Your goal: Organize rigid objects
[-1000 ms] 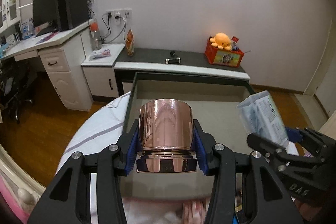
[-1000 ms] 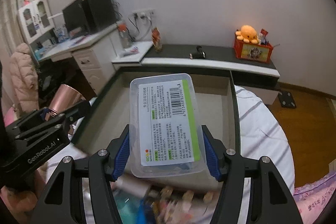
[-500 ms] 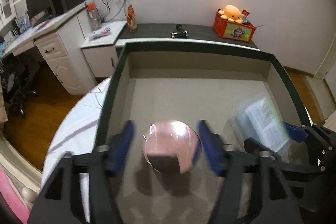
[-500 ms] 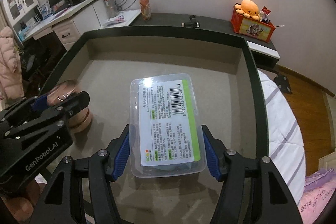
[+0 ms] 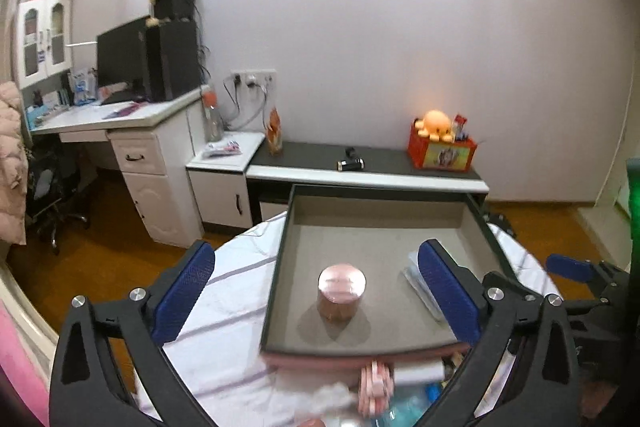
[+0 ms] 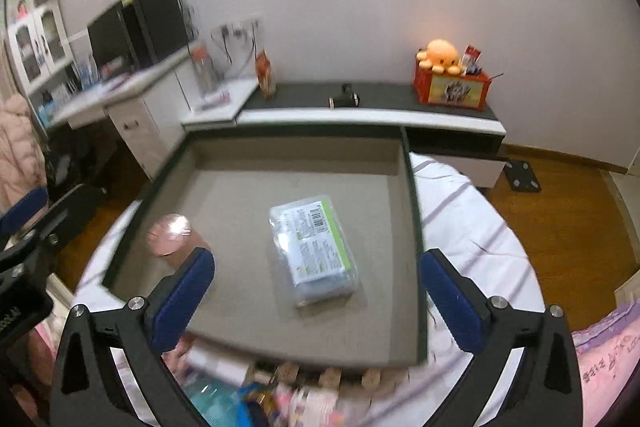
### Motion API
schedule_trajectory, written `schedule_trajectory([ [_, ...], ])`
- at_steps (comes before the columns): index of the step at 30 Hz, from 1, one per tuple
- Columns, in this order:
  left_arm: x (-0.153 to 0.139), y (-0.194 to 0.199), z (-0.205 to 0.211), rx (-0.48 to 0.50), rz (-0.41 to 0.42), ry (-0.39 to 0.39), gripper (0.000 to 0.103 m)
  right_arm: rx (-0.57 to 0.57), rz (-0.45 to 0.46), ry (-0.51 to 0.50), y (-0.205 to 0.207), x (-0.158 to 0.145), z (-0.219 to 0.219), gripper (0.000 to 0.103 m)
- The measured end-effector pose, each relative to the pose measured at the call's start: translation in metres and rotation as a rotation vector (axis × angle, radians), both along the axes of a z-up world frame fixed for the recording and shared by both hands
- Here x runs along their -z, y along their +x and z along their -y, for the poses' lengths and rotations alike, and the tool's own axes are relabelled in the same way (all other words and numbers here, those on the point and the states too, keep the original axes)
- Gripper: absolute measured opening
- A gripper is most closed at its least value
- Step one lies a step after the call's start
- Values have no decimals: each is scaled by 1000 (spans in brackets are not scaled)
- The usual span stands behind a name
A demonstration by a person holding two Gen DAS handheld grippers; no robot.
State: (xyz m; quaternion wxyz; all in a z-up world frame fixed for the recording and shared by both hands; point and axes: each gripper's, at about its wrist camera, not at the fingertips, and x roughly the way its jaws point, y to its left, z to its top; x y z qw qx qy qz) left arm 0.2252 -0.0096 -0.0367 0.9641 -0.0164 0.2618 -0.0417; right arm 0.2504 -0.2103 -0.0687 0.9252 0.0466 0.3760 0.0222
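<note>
A rose-gold metal cup [image 5: 341, 292] stands upside down inside the grey storage box [image 5: 376, 223]; it also shows in the right wrist view [image 6: 170, 235]. A clear plastic box with a green-edged label [image 6: 316, 251] lies flat in the same storage box [image 6: 304, 151], to the right of the cup, and shows in the left wrist view [image 5: 422, 287]. My left gripper [image 5: 316, 297] is open and empty, raised above and behind the cup. My right gripper [image 6: 316, 301] is open and empty, raised above the plastic box.
The storage box rests on a white striped bedcover [image 5: 236, 291]. Several small loose items [image 6: 280, 391] lie in front of the box's near wall. A low dark-topped cabinet [image 5: 360, 163] and a white desk [image 5: 120, 123] stand behind, across a wooden floor.
Both grippers opened and let go: the cup and the plastic box now sit in the storage box. Both grippers have pulled up and back from it.
</note>
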Motion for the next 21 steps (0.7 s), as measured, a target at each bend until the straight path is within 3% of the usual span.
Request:
schedule_trajectory([
  [9, -27, -98, -19, -33, 44, 54, 103, 4, 163, 38, -105, -48, -17, 103],
  [21, -35, -197, -28, -57, 77, 79, 103, 20, 306, -29, -221, -80, -39, 103],
])
